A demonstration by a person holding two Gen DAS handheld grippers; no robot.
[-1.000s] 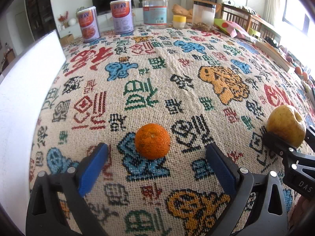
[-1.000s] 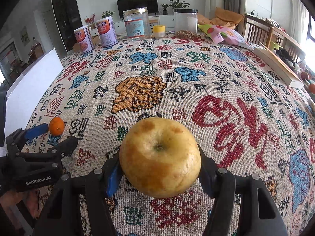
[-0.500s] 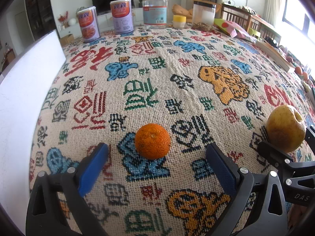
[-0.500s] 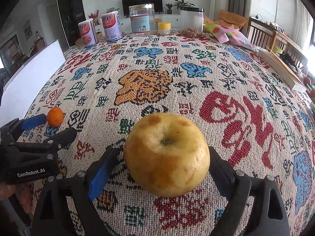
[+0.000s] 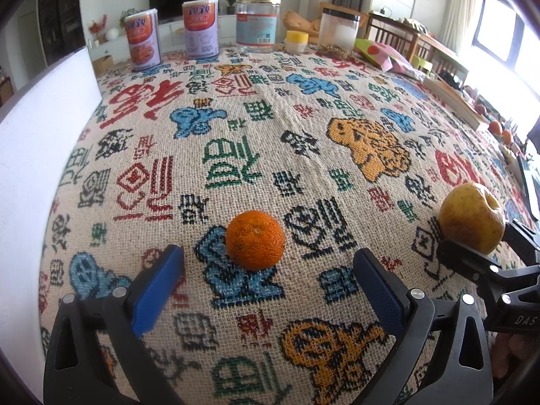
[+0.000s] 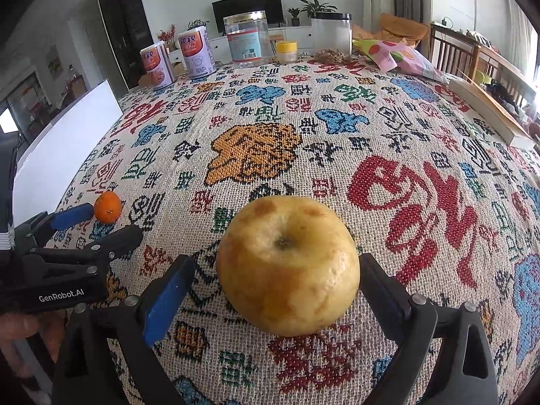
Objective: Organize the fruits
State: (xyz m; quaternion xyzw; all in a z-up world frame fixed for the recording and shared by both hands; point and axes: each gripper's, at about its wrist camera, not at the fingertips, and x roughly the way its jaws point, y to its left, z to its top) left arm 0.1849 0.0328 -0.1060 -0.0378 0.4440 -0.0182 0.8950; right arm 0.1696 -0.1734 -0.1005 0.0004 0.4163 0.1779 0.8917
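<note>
A yellow apple [image 6: 287, 266] with brown blotches rests on the patterned tablecloth [image 6: 337, 141], between the fingers of my right gripper [image 6: 276, 261]. The jaws are opening and the blue pads stand clear of the apple's sides. To the left, a small orange [image 5: 254, 239] sits on the cloth just ahead of my left gripper [image 5: 268, 259], which is open wide and touches nothing. The left wrist view shows the apple [image 5: 470, 217] at its right edge with the right gripper [image 5: 477, 236] around it. In the right wrist view the orange [image 6: 108, 207] lies beside the left gripper [image 6: 113, 220].
Two orange-labelled cans [image 5: 141, 42], a clear jar [image 5: 258, 22], a small yellow-lidded pot [image 5: 297, 41], a black-lidded jar [image 5: 339, 32] and a snack bag [image 6: 398, 55] stand along the far edge. A white board [image 5: 37, 135] borders the left side, a flat box [image 6: 489, 108] the right.
The right gripper's jaws have spread apart from the apple, which now sits free on the cloth. The left gripper and the orange have not moved.
</note>
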